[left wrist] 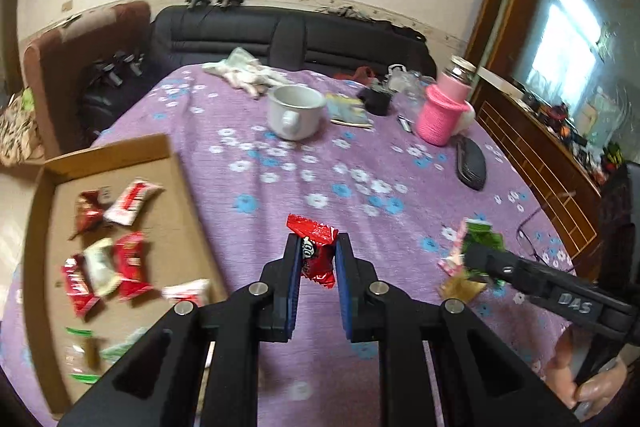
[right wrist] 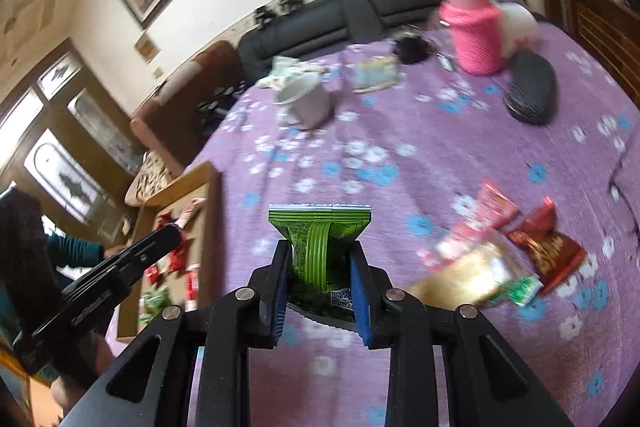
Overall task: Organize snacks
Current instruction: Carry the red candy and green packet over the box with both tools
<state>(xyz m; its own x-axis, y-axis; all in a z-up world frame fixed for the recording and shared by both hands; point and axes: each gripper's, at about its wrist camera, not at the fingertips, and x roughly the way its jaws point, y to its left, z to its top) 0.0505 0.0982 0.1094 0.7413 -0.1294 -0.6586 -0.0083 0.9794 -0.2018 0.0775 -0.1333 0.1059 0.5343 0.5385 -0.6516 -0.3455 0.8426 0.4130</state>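
Note:
My left gripper [left wrist: 317,251] is shut on a red snack packet [left wrist: 316,251] and holds it above the purple flowered tablecloth, just right of the cardboard tray [left wrist: 176,195]. The tray holds several red and white snack packets [left wrist: 116,259]. My right gripper [right wrist: 320,255] is shut on a green snack packet [right wrist: 318,239]; it also shows in the left wrist view [left wrist: 480,247] at the right, above a small pile of loose snacks [left wrist: 460,283]. In the right wrist view that pile [right wrist: 496,251] lies on the cloth to the right, and the tray [right wrist: 212,211] is at the left.
A white mug [left wrist: 294,111], a pink knitted bottle [left wrist: 440,111], a black glasses case [left wrist: 472,163], a booklet [left wrist: 348,109] and a crumpled cloth [left wrist: 248,71] sit at the far side of the table. A black sofa [left wrist: 288,31] stands behind. Glasses [left wrist: 536,239] lie near the right edge.

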